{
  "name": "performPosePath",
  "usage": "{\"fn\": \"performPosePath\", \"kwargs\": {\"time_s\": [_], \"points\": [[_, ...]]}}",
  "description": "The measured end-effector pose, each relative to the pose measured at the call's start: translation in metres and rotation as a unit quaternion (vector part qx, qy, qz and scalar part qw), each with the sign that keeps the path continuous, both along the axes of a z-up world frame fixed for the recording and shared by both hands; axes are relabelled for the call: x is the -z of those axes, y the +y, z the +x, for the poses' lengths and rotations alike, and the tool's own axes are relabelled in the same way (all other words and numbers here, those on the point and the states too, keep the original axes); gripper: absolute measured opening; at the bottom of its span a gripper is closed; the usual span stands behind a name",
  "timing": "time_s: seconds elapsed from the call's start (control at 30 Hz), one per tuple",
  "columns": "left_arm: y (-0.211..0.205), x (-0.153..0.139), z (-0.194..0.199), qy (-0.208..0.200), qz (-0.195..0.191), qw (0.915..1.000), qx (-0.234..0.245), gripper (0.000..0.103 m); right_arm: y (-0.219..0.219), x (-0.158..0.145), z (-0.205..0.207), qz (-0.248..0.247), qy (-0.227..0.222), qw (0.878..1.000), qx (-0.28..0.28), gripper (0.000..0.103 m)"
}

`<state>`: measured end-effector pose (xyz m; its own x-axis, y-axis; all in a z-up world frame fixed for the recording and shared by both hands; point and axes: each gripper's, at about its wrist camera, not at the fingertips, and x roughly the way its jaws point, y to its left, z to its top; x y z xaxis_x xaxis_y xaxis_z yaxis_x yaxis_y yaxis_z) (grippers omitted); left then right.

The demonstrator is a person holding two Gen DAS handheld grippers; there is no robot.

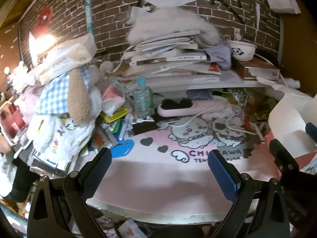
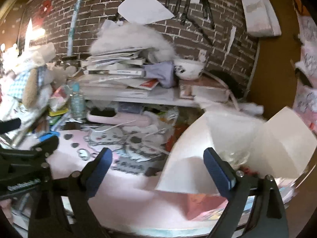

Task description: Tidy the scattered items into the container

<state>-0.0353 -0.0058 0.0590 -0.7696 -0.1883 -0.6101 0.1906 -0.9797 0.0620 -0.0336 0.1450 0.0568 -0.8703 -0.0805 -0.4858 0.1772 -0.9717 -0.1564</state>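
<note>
My pink cartoon mat (image 1: 150, 180) lies mostly bare up to its front edge, clutter crowding its back. The open white box (image 2: 198, 158) sits at its right edge; something glassy (image 2: 235, 155) inside is too blurred to name. My left gripper (image 1: 158, 170) and right gripper (image 2: 158, 168) both gape wide, holding nothing.

Left hand-held gripper (image 1: 158, 164) black-framed, blue textured pads, silver screws, right hand-held gripper (image 2: 157, 165) alike
</note>
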Motion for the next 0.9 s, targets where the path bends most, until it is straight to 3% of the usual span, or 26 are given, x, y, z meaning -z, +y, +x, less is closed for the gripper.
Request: {"fn": "performPosePath", "kwargs": {"time_s": [0.43,0.9], "points": [[-0.024,0.003,0.01,0.003,-0.016,0.9988,-0.047,0.097,-0.023,0.017,0.002,-0.022,-0.029,0.999,-0.03,0.092],[-0.018,0.022,0.011,-0.016,-0.029,0.9987,-0.04,0.097,-0.005,0.051,-0.009,-0.068,-0.068,0.995,0.011,0.092]]}}
